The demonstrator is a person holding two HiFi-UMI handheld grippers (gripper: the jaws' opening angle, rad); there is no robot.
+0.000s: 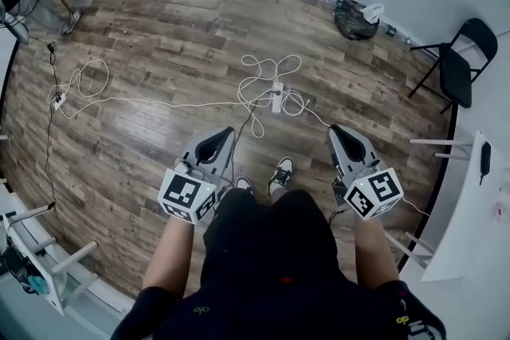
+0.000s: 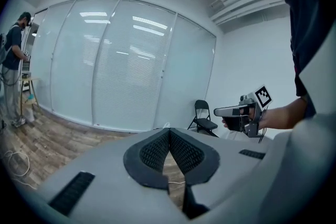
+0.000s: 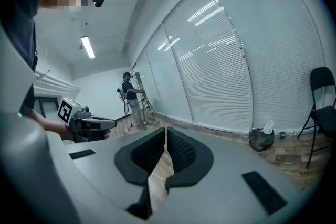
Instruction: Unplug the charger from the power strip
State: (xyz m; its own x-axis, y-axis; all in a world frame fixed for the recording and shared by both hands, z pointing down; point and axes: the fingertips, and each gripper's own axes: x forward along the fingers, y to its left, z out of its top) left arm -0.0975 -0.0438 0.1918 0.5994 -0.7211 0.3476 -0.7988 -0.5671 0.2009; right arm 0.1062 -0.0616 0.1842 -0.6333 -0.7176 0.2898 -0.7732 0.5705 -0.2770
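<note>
A wood-plank floor (image 1: 159, 36) filled most of the room, shut in at 12 o'clock by a wall of frosted glass panels (image 2: 115, 71). A white table (image 1: 470, 227) ran along the 3 o'clock side. The person holding the tools stood mid-floor in dark trousers (image 1: 271, 243), with 2 black-and-white shoes (image 1: 280, 171) showing below. A 2nd person (image 3: 130, 93) stood far off by the glass at about 10 o'clock. A black folding chair (image 1: 458, 64) sat at 2 o'clock, near the table.

The left gripper (image 1: 225, 131) and the right gripper (image 1: 335, 130) were held out side by side, well apart, both pointing toward 12 o'clock and tilted a little downward. Each gripper's own view showed its dark ribbed pads meeting at the tips with nothing between them, so both were closed and empty.

A black rubbish bag (image 1: 355, 18) slumped against the wall at 1 o'clock. The white power strip (image 1: 276, 98) lay flat on the floor at 12 o'clock from the shoes, ahead of both grippers and between their lines. Its long axis ran nearly 12 to 6, tipped slightly toward 1. Loops of white cable (image 1: 267, 68) curled around it, and another white lead (image 1: 84, 84) trailed off toward 9 o'clock. The charger on the strip was too small to pick out.
</note>
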